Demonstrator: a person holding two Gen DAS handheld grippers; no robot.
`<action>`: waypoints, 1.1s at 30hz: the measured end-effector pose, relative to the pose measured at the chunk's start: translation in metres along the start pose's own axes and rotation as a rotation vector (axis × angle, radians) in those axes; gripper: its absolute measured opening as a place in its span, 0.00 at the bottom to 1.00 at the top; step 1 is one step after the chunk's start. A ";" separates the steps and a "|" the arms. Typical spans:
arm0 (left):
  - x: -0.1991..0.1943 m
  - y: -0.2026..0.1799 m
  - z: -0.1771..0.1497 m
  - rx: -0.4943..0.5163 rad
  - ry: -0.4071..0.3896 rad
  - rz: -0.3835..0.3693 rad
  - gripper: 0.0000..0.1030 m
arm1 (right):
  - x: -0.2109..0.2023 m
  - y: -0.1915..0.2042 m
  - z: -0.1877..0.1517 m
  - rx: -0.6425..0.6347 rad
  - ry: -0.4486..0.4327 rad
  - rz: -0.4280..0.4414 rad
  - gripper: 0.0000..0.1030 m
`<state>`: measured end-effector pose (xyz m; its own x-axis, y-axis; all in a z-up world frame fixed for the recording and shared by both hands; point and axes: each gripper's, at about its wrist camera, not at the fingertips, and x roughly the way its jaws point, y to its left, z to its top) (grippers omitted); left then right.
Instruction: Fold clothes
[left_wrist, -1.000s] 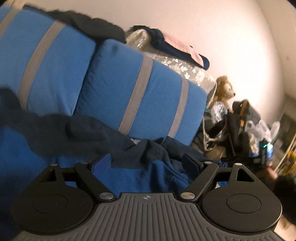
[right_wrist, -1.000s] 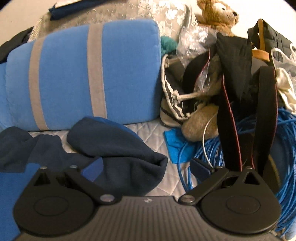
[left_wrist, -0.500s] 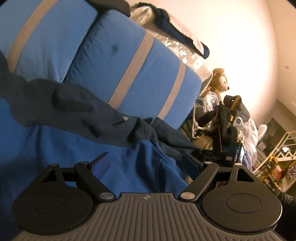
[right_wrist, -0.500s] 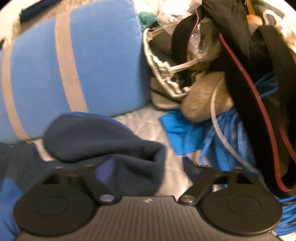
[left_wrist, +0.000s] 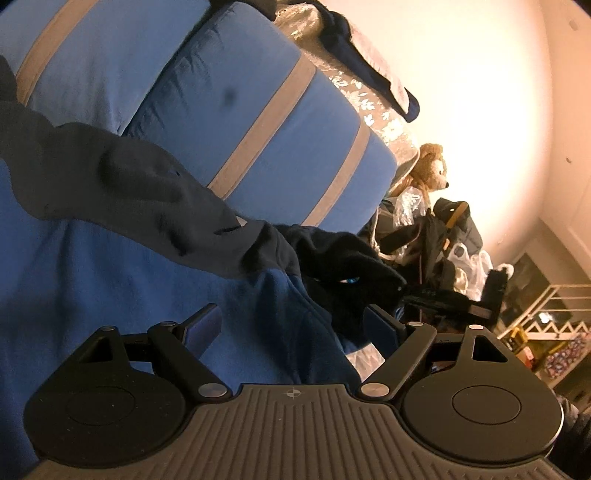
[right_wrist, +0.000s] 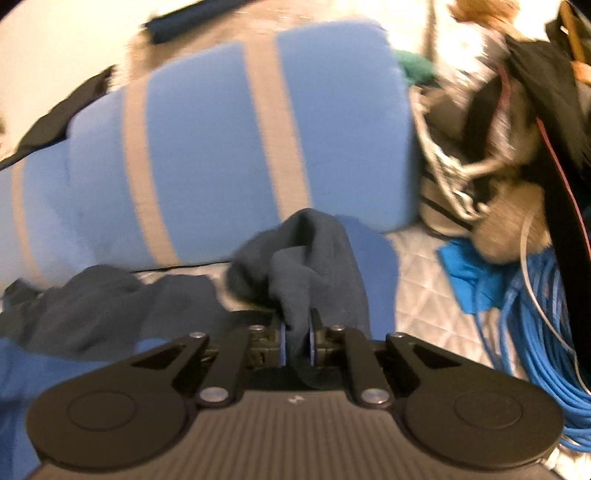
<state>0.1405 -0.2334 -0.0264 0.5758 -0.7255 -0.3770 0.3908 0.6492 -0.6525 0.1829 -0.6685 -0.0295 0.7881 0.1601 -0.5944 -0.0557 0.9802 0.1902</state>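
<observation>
A blue sweatshirt (left_wrist: 110, 280) with dark navy sleeves lies spread on the bed. One navy sleeve (left_wrist: 147, 192) runs across it toward the right. My left gripper (left_wrist: 291, 317) hovers open just above the blue body, its pads apart and pressing nothing. In the right wrist view my right gripper (right_wrist: 296, 343) has its jaws closing, and the blue pads pinch the bunched end of the navy sleeve (right_wrist: 314, 251), which stands up in a fold in front of the fingers. More navy cloth (right_wrist: 103, 306) lies to the left.
Blue cushions with grey stripes (left_wrist: 258, 129) (right_wrist: 258, 129) back the bed. On the right are a teddy bear (left_wrist: 432, 170), a pile of dark bags and straps (right_wrist: 524, 110) and a coil of blue cable (right_wrist: 543, 332). Grey quilted cover (right_wrist: 417, 288) shows beside the sleeve.
My right gripper went from wide open to pinched on the navy sleeve end, which now stands bunched up. The left gripper rolled and tilted but stays open in place.
</observation>
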 end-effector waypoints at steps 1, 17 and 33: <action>0.000 0.001 0.000 -0.002 0.001 0.003 0.82 | -0.005 0.010 0.001 -0.020 0.001 0.013 0.11; 0.002 0.002 0.000 -0.013 0.025 0.040 0.82 | -0.056 0.144 -0.048 -0.439 0.177 0.233 0.10; -0.005 0.002 0.004 -0.018 -0.017 0.027 0.82 | -0.103 0.177 -0.095 -0.791 0.210 0.322 0.73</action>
<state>0.1410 -0.2283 -0.0232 0.5983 -0.7036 -0.3834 0.3618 0.6641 -0.6543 0.0338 -0.5000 -0.0086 0.5364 0.3846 -0.7512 -0.7254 0.6650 -0.1775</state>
